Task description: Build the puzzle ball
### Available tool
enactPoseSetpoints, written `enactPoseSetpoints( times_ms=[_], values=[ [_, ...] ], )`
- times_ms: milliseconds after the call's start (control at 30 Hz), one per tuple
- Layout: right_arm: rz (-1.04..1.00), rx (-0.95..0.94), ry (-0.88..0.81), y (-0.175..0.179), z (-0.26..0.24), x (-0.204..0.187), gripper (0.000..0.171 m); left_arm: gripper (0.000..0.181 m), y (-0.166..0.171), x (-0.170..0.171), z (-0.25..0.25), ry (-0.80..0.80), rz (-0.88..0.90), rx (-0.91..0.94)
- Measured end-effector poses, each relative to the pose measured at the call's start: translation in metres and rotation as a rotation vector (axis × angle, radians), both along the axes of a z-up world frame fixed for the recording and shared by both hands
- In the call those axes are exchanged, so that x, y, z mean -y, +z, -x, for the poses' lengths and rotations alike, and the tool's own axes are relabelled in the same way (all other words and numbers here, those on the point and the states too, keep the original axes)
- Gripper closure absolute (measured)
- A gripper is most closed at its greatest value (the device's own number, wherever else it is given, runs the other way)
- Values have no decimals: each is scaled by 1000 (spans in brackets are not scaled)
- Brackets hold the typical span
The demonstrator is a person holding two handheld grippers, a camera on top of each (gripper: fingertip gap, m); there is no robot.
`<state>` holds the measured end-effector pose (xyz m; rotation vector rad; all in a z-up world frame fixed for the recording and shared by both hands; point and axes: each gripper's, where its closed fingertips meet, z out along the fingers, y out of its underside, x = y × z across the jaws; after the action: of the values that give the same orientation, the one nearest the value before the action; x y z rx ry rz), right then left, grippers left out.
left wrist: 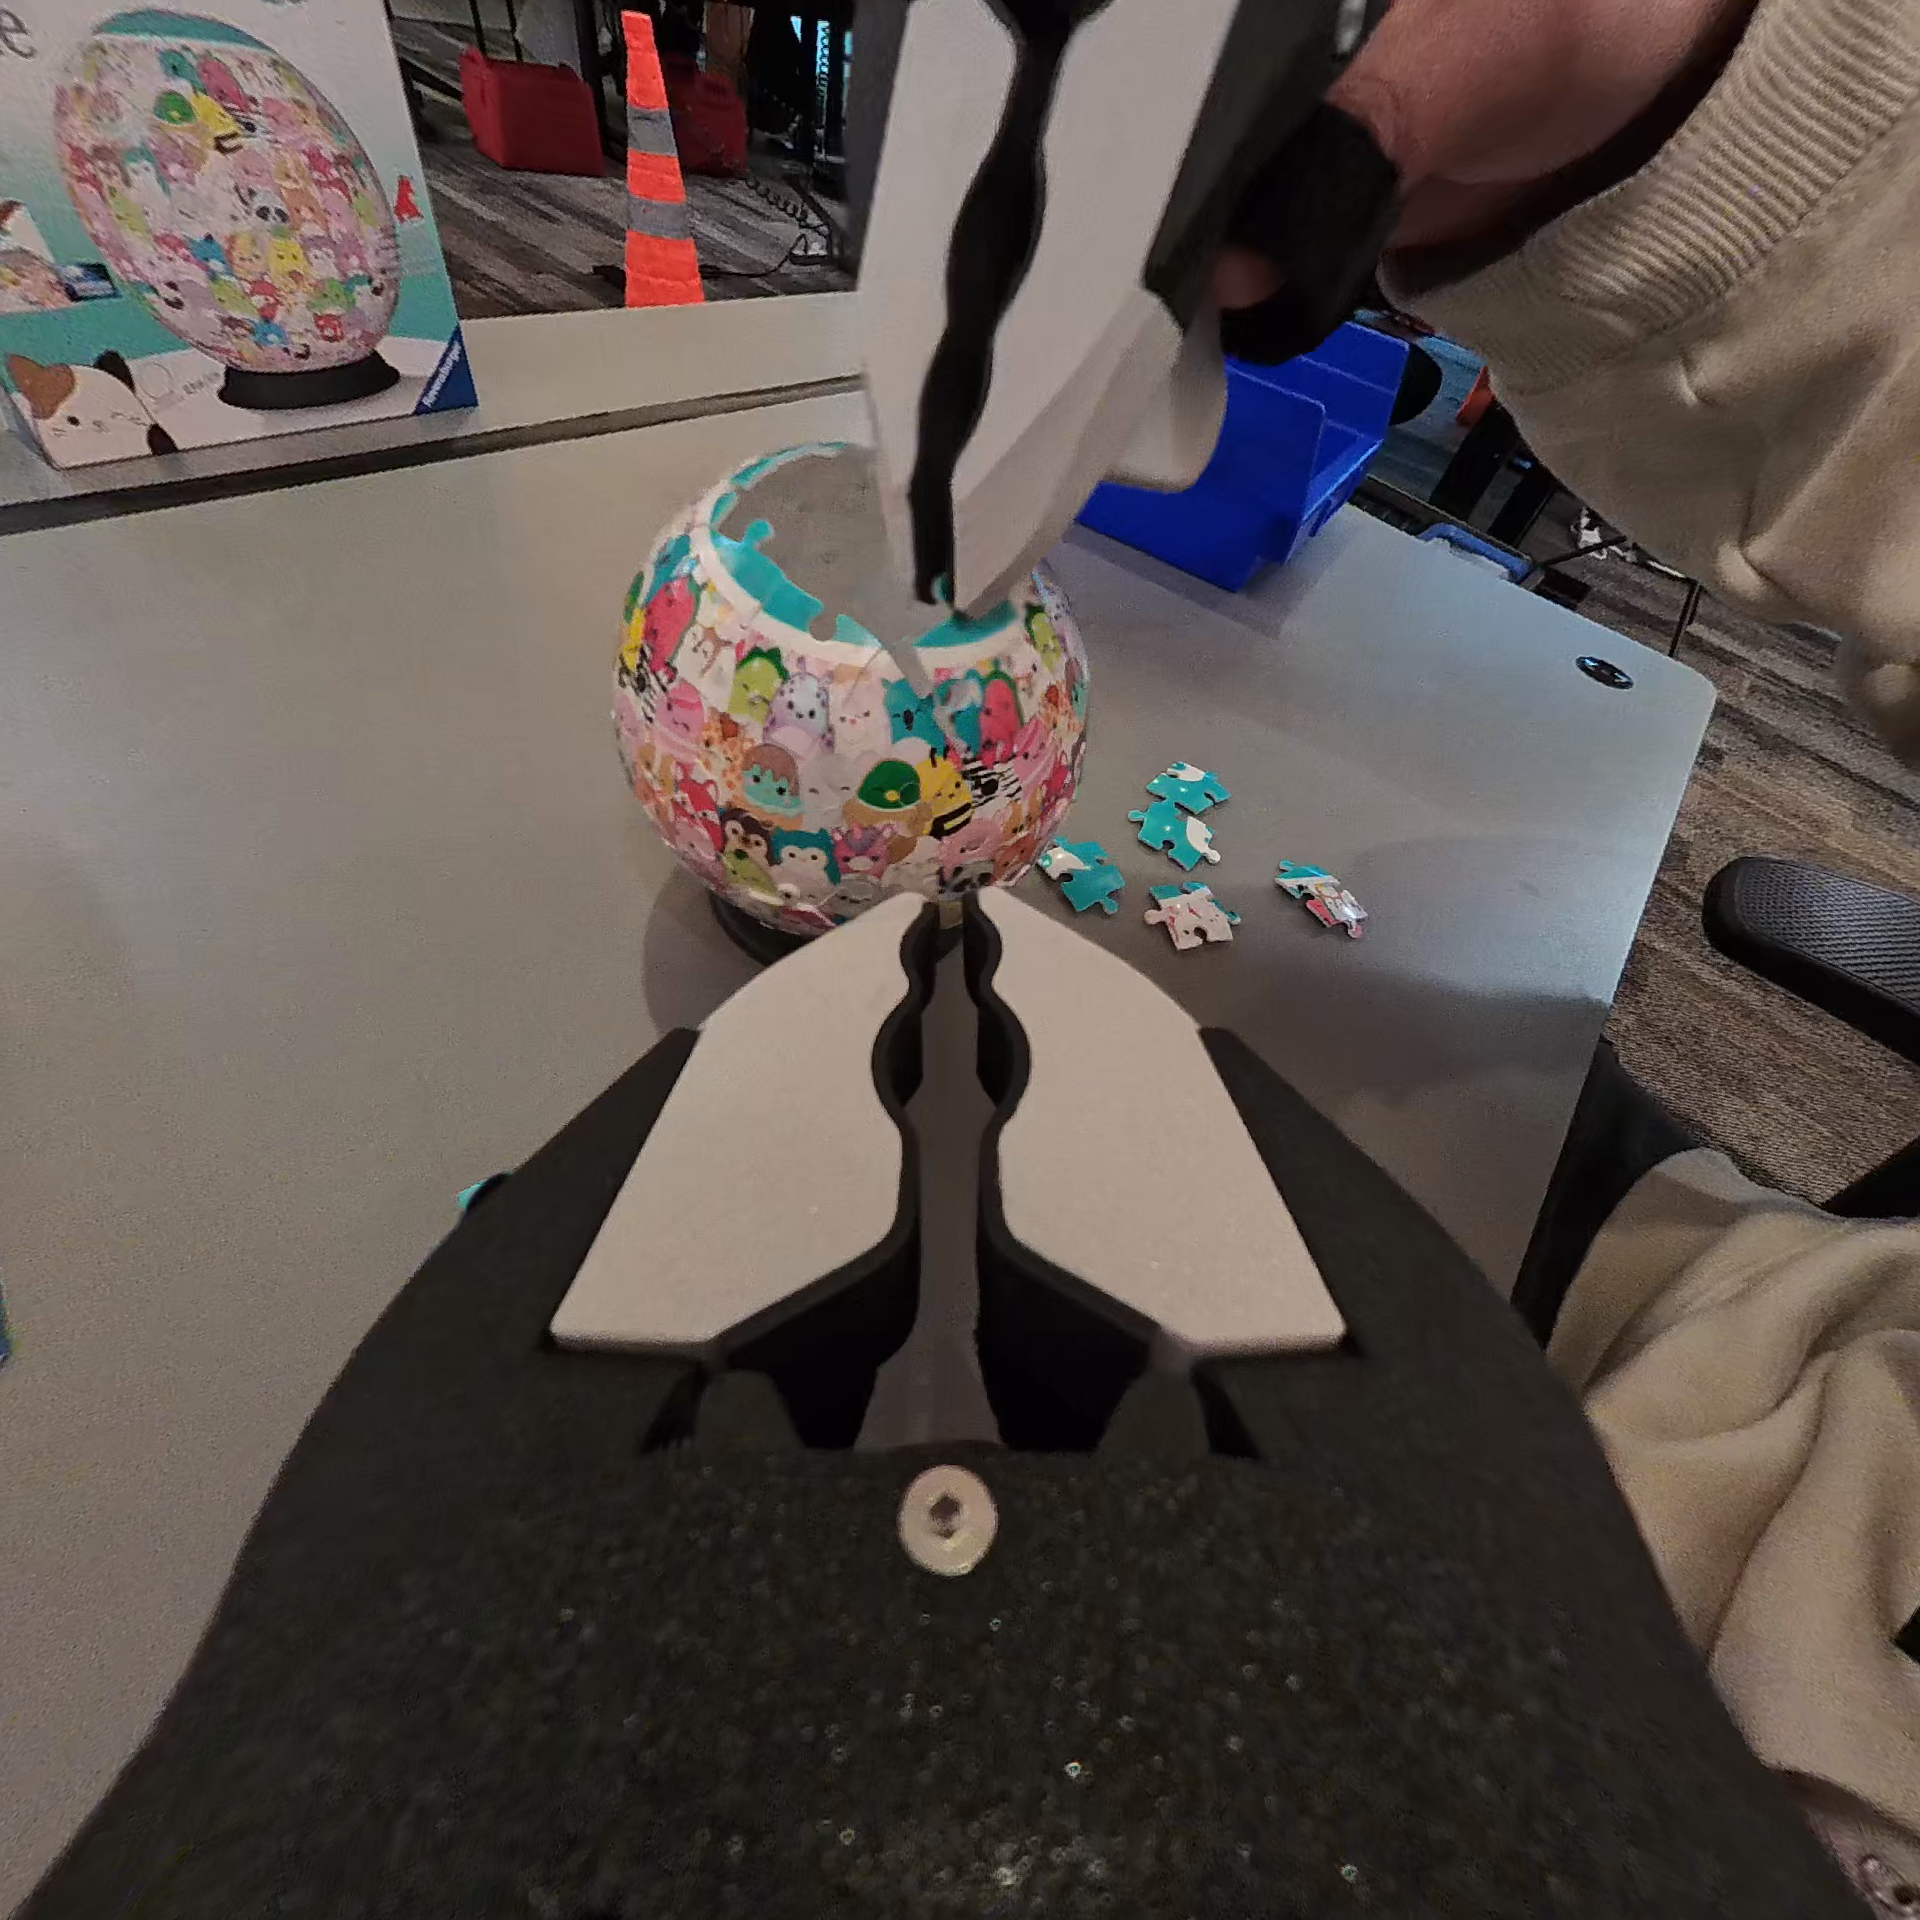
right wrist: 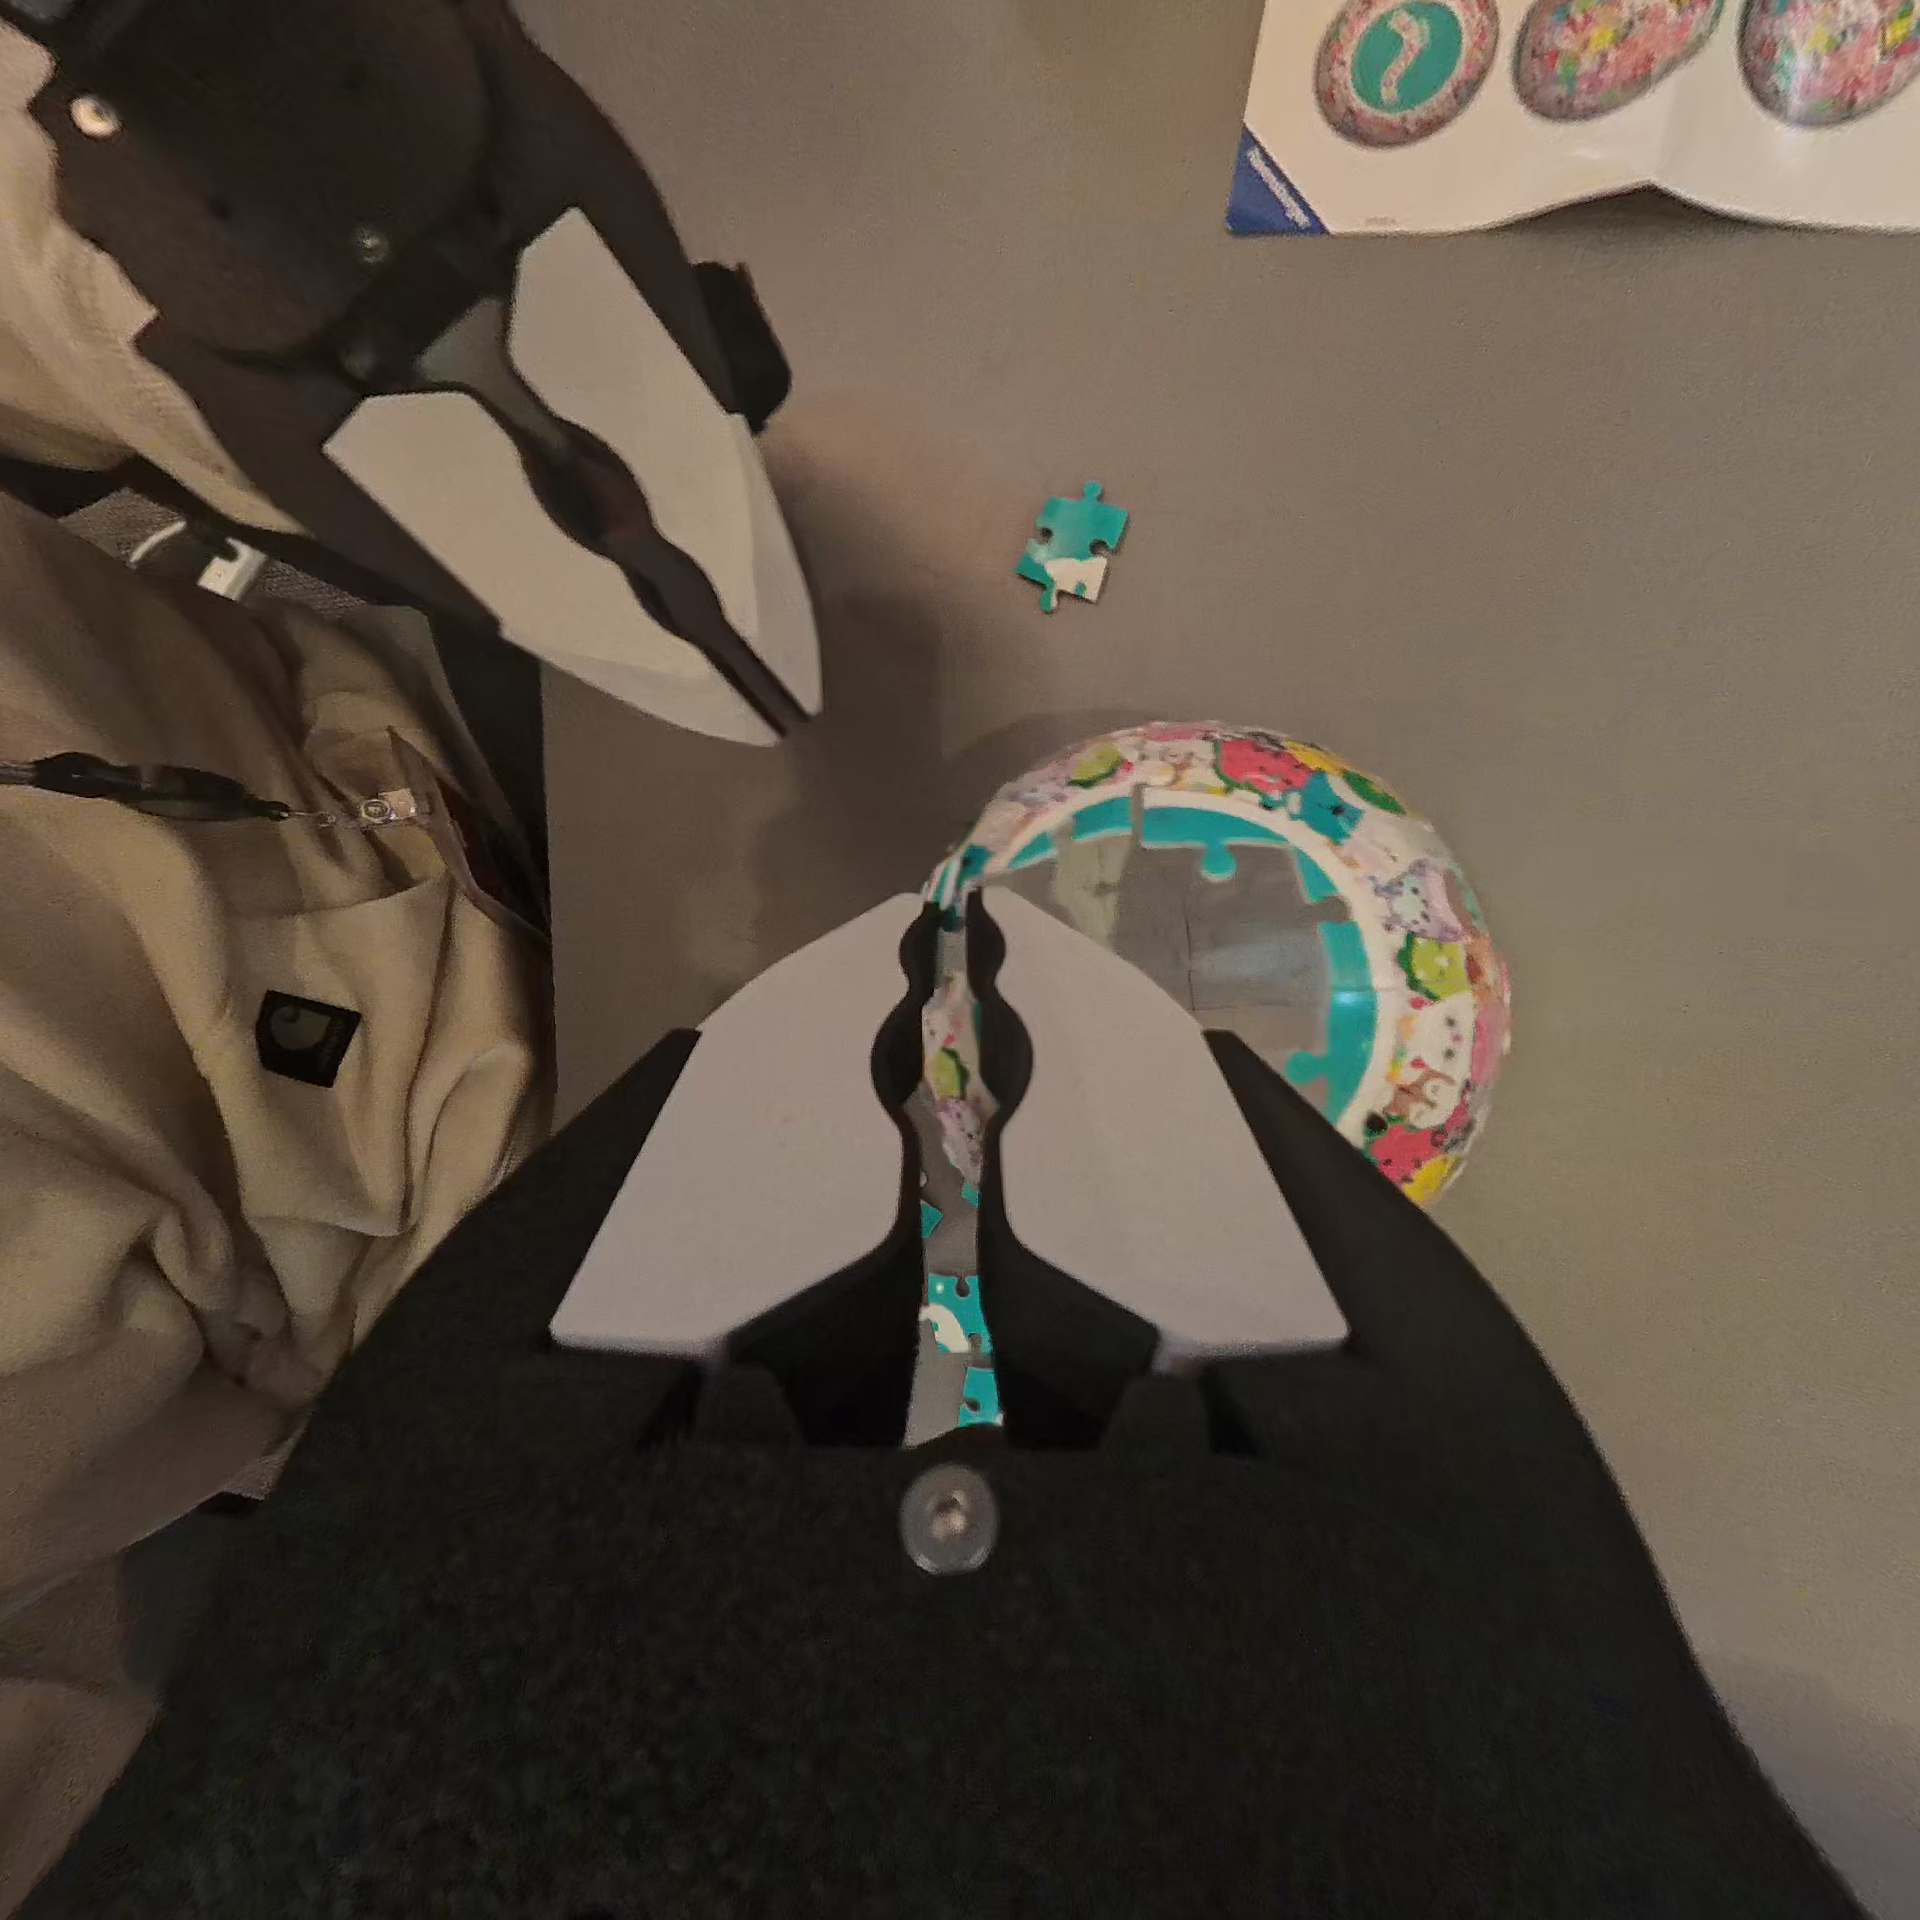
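1. Grey-padded and nearly closed, my right gripper [left wrist: 940, 603] comes down from above onto the open rim of the puzzle ball [left wrist: 847, 769], its tips pinching what looks like a teal piece [left wrist: 943, 588] right at the gap in the edge.
2. My left gripper [left wrist: 948, 909] hangs just in front of the ball's lower side, jaws drawn narrow with nothing between them.
3. The ball sits on its dark stand [left wrist: 743, 925] mid-table [left wrist: 312, 831], its top cap not yet closed, the teal border ring showing around the hole.
4. Five loose pieces [left wrist: 1184, 831] lie just right of the ball; a sixth [right wrist: 1072, 545] lies apart on the other side.
5. Farther out stand the puzzle box [left wrist: 229, 229], a blue bin [left wrist: 1278, 468] and an orange cone [left wrist: 655, 177]; an instruction sheet [right wrist: 1579, 114] lies flat.
6. I judge this the seating step for one rim piece. Next calls for pressing its tabs into the neighbours while the left steadies the shell, which may flex.
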<state>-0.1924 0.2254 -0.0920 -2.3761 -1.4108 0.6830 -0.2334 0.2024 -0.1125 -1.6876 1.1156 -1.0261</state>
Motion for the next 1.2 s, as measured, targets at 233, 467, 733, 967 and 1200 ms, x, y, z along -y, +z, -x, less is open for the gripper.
enactPoseSetpoints(
  times_ms=[233,467,733,967,1200],
  values=[
    [-77,-26,126,5,5,25,169,177,2,-21,16,67,12,15],
    [265,-383,178,17,10,101,170,177,3,-19,17,63,42,28],
    [290,-343,-32,-95,1,145,168,177,-12,-11,6,31,55,-22],
    [28,-224,-108,-107,-30,110,157,177,-10,-8,0,17,20,-36],
    [-177,-149,-384,-77,-117,120,147,175,-10,3,17,46,-50,-74]
  ],
)
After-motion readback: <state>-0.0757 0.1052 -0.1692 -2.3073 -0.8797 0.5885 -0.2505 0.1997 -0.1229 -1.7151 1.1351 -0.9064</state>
